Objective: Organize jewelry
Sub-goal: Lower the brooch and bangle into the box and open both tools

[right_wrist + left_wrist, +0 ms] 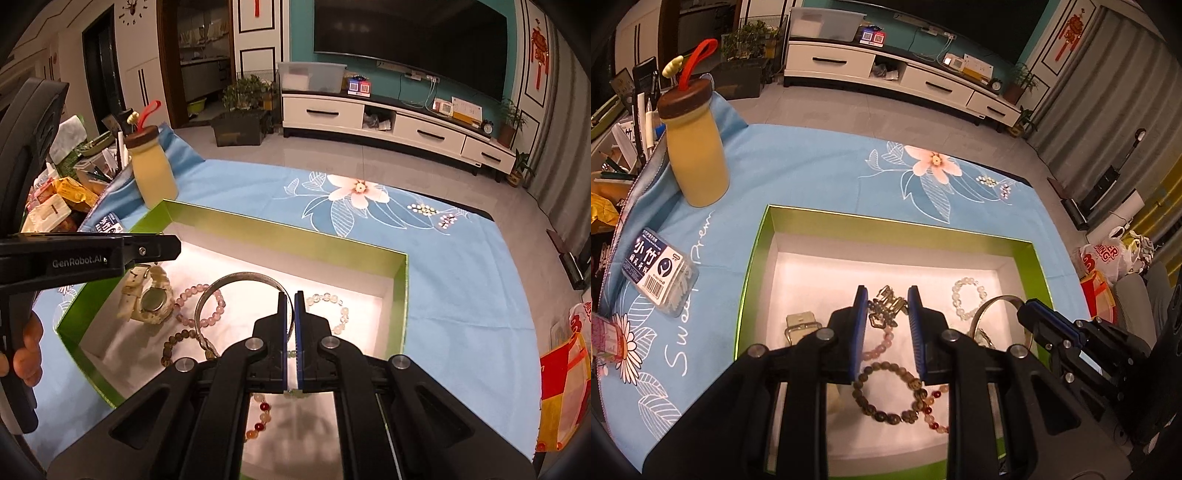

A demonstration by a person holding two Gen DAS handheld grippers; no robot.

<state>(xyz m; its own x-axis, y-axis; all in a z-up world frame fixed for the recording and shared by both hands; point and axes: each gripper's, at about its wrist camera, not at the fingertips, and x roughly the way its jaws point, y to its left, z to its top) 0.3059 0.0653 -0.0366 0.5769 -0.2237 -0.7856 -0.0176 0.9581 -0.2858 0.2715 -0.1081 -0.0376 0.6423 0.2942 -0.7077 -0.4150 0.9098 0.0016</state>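
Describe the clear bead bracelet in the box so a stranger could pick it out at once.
Find the green-walled box on the blue flowered cloth. On its white floor, look toward the right wall, beyond the silver bangle. The clear bead bracelet lies there alone, a small ring of pale, glassy beads, while the other beaded bracelets are pink, brown or red.

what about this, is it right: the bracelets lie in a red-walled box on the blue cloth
No: the box is green-walled, not red, as the right wrist view shows. The bracelets do lie in it, on the blue cloth.
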